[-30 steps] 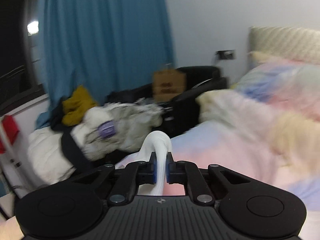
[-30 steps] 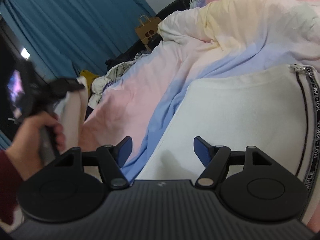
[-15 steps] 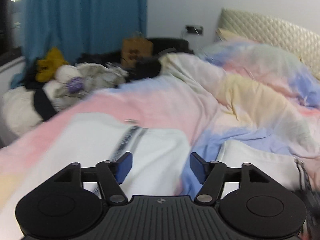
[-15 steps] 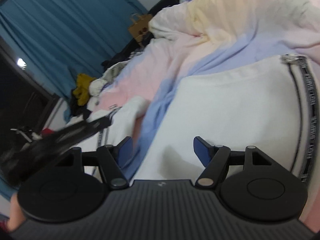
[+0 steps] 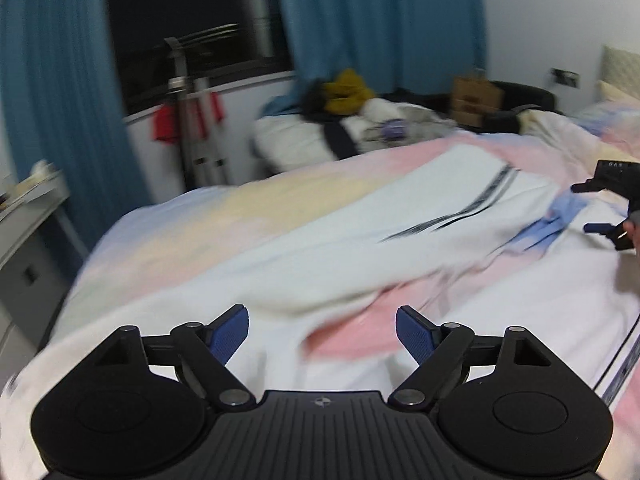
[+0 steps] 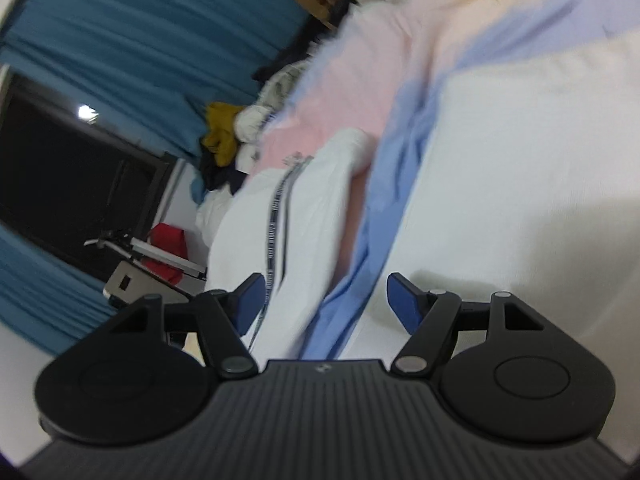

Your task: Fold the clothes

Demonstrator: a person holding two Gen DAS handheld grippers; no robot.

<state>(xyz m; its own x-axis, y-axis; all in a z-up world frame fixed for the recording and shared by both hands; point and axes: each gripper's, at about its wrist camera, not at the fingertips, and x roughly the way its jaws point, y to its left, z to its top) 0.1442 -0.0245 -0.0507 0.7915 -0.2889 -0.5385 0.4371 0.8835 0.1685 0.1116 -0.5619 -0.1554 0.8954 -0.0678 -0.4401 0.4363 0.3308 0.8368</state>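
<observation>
Left wrist view: the left gripper [image 5: 322, 334] hangs low over a white garment [image 5: 360, 248] with dark side stripes, spread across a pastel duvet [image 5: 224, 208], its blue fingers wide apart and holding nothing. The right gripper [image 5: 608, 216] shows at the far right edge, level above the cloth. Right wrist view, tilted: the right gripper [image 6: 324, 300] gapes equally wide, empty, over the garment [image 6: 520, 184].

Garment [image 5: 400, 216] on bed [image 5: 224, 216], pile [image 5: 360, 120] behind
</observation>
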